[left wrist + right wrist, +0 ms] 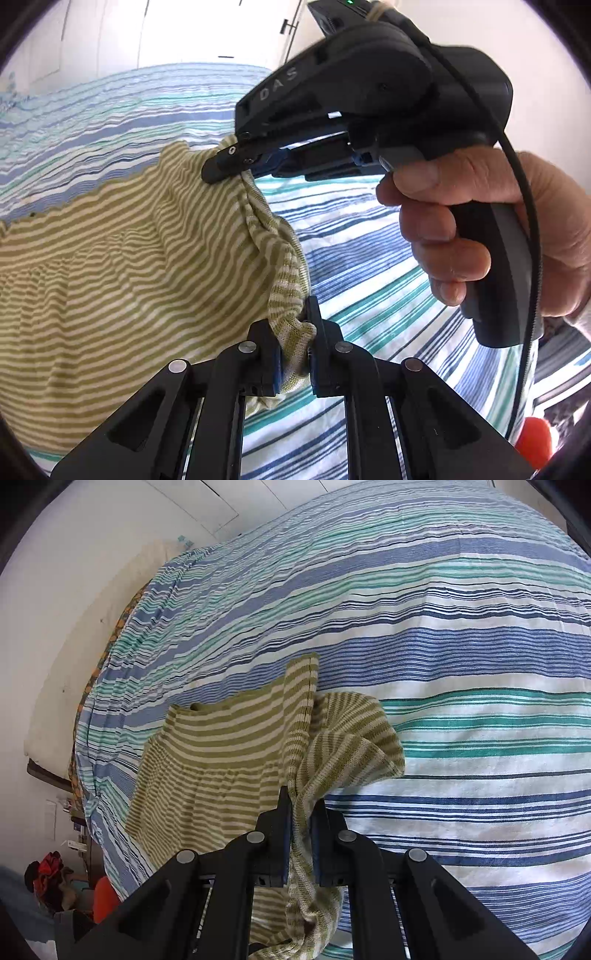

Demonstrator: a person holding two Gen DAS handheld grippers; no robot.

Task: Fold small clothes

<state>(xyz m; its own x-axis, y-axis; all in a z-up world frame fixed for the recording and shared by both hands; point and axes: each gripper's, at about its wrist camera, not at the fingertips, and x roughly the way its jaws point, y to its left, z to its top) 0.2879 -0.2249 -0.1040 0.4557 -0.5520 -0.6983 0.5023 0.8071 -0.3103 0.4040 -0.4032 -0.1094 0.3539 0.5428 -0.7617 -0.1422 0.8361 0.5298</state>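
Observation:
A small olive-and-cream striped garment (110, 258) lies partly spread on a blue, teal and white striped bedspread (369, 258). In the left wrist view my left gripper (295, 354) is shut on a bunched fold of its right edge. Farther along that edge my right gripper (225, 164), held by a person's hand (443, 229), pinches the fabric and lifts it off the bed. In the right wrist view the right gripper (300, 823) is shut on a gathered strip of the garment (221, 746), and a sleeve-like flap (354, 731) is folded over to the right.
The bedspread (443, 627) fills most of the right wrist view. The bed's edge drops off at the left, by a pale wall (55, 609). Clutter and an orange object (105, 897) sit on the floor below. Another orange thing (535, 439) shows at lower right.

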